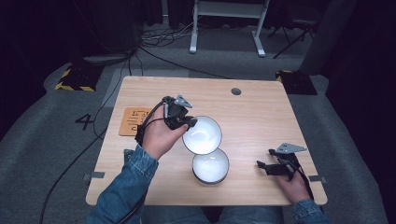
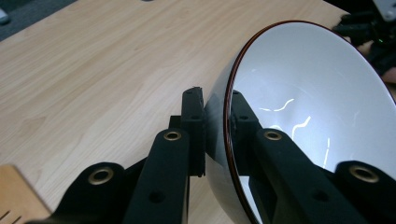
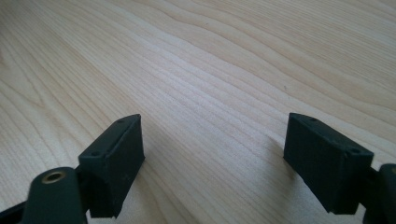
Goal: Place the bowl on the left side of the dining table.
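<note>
Left gripper (image 1: 189,122) clamped on the rim of a white bowl with a dark outside (image 1: 202,135), one pad inside the wall, the other outside, as seen close up in the left gripper view (image 2: 217,126). Bowl held tilted, its open face turned partly toward the camera above, raised off the wooden table (image 1: 261,116). Just below and nearer the person, a second matching bowl (image 1: 211,165) resting upright on the table, its far rim overlapped in the high view by the lifted bowl. Beyond the left hand, an orange mat (image 1: 133,121) lying flat. Far to the other side, right gripper (image 1: 262,166) resting low near the table edge, jaws wide apart with nothing but bare wood between them (image 3: 212,154).

Step in hand, by the look of it: carrying the gripped bowl, perhaps to nest it in the other or having lifted it away; impossible to tell which. Next move calls for levelling the bowl and keeping the rim pinch firm.
</note>
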Motion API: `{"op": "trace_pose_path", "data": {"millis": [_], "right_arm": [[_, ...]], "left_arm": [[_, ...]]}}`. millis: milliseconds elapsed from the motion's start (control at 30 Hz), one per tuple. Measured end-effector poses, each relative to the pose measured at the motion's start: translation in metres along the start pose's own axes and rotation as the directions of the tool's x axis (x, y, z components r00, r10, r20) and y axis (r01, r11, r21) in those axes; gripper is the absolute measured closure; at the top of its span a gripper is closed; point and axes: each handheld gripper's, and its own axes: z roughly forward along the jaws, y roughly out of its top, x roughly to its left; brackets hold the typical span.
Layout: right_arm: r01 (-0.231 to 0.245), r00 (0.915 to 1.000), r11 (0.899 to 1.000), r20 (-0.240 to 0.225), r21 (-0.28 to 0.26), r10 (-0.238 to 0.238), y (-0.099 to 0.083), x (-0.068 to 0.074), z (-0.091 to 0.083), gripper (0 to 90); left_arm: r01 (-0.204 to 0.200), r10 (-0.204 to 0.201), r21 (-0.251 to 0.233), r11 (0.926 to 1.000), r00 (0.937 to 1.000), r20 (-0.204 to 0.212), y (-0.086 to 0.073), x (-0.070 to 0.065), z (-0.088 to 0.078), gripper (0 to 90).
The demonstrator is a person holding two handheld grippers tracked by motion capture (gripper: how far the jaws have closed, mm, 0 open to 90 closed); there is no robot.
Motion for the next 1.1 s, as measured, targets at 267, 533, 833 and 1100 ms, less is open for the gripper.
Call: {"op": "trace_pose_path", "data": {"millis": [267,533,833,1100], "right_arm": [[-0.004,1.0000,1.000,0.000,0.000,0.004,0.000,0.000,0.000,20.1],[-0.006,1.0000,1.000,-0.001,0.001,0.006,0.001,0.001,0.000,20.2],[-0.007,1.0000,1.000,-0.002,0.001,0.007,0.001,0.001,0.000,20.2],[-0.007,1.0000,1.000,-0.002,0.001,0.007,0.001,0.001,0.000,20.2]], "left_arm": [[0.067,-0.067,-0.005,0.9977,0.9943,-0.083,-0.003,0.026,-0.010,80.7],[0.123,-0.123,-0.006,0.9924,0.9843,-0.127,-0.009,0.053,-0.014,80.7],[0.168,-0.163,0.009,0.9857,0.9684,-0.189,-0.012,0.085,-0.019,80.7],[0.234,-0.227,0.006,0.9722,0.9475,-0.225,-0.018,0.111,-0.023,80.7]]}}
